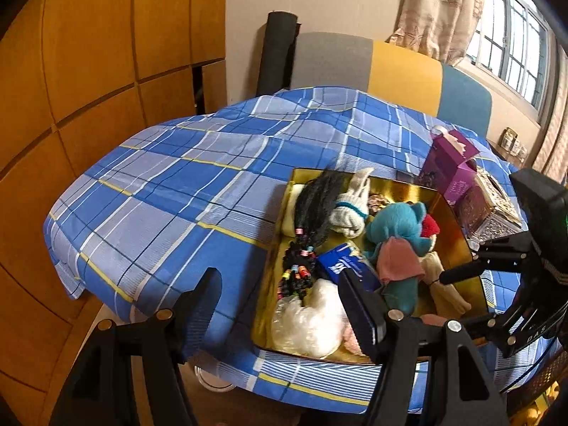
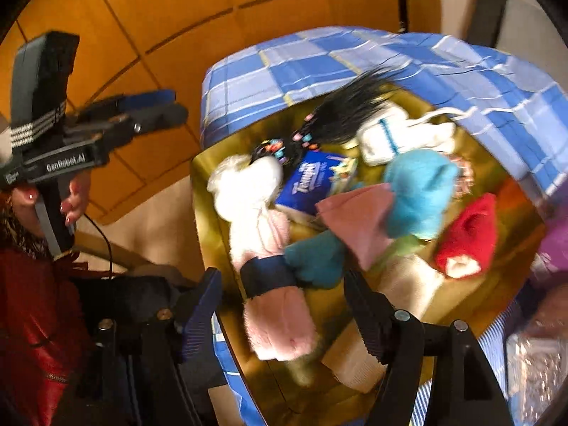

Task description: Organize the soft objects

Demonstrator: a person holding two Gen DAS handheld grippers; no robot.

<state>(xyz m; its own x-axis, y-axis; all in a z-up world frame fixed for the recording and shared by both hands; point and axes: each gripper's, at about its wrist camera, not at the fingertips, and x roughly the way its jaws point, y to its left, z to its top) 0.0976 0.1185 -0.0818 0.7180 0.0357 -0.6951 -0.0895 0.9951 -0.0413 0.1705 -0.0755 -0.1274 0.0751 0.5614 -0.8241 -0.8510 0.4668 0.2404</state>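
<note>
A gold tray (image 1: 451, 220) (image 2: 209, 191) on the blue plaid cloth holds soft things: a teal plush (image 1: 397, 227) (image 2: 419, 191), a black braided wig with coloured beads (image 1: 312, 213) (image 2: 340, 117), a white glove (image 1: 349, 209) (image 2: 387, 138), a pink cloth (image 1: 397, 259) (image 2: 358, 220), a red item (image 2: 468, 238), a fuzzy pink-and-white piece with a dark band (image 2: 266, 248) and a blue tissue pack (image 1: 340, 262) (image 2: 309, 181). My left gripper (image 1: 280, 298) is open and empty at the tray's near left edge. My right gripper (image 2: 282, 298) is open above the fuzzy piece, not gripping it.
A purple box (image 1: 451, 163) and a patterned tissue box (image 1: 486, 206) stand right of the tray. A white plastic bag (image 1: 312, 319) lies in the tray's near corner. A chair back (image 1: 390, 67) stands behind the table, wooden panels (image 1: 88, 71) on the left.
</note>
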